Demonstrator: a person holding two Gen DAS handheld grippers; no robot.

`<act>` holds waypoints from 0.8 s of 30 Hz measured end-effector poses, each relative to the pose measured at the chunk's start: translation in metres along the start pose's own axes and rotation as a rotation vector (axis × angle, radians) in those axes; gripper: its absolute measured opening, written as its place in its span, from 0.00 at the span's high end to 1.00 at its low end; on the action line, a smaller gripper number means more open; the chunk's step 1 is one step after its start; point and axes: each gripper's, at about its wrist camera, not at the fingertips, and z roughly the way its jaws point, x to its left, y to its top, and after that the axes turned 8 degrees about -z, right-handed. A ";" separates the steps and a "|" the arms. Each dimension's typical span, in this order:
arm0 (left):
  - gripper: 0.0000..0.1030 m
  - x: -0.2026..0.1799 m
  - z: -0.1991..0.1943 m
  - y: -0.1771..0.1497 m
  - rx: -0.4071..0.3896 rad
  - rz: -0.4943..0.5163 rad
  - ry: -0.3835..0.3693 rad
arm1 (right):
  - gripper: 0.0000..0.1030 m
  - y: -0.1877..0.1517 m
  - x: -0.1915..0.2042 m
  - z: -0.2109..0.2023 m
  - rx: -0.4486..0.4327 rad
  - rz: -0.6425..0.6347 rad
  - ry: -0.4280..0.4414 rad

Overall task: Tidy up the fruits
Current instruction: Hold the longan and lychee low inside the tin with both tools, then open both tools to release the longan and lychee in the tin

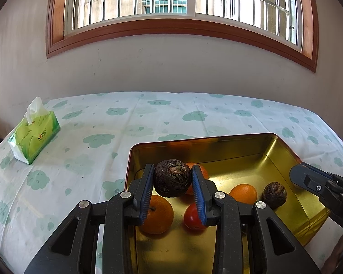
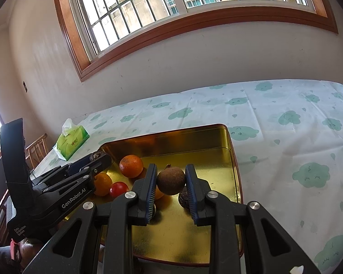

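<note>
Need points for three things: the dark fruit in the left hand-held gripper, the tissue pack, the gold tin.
dark wrinkled fruit (image 1: 172, 178), left wrist view, centre of its front face.
tissue pack (image 1: 35, 134), left wrist view, green side panel.
gold tin (image 2: 236, 178), right wrist view, right rim.

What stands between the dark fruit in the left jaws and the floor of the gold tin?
Nothing solid covers the gold tin, but the dark fruit, held in the left gripper, hangs above an orange and a red tomato. Bare floor lies further back.
</note>
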 end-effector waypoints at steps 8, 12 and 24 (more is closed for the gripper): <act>0.32 0.000 -0.003 -0.001 -0.007 -0.003 -0.008 | 0.57 -0.001 -0.003 0.000 -0.023 0.004 -0.018; 0.29 -0.002 -0.005 -0.002 -0.013 0.008 -0.002 | 0.57 0.000 -0.008 -0.002 -0.023 0.013 -0.013; 0.29 0.002 -0.019 -0.003 -0.016 -0.004 0.007 | 0.57 -0.006 0.005 -0.031 0.008 -0.017 0.037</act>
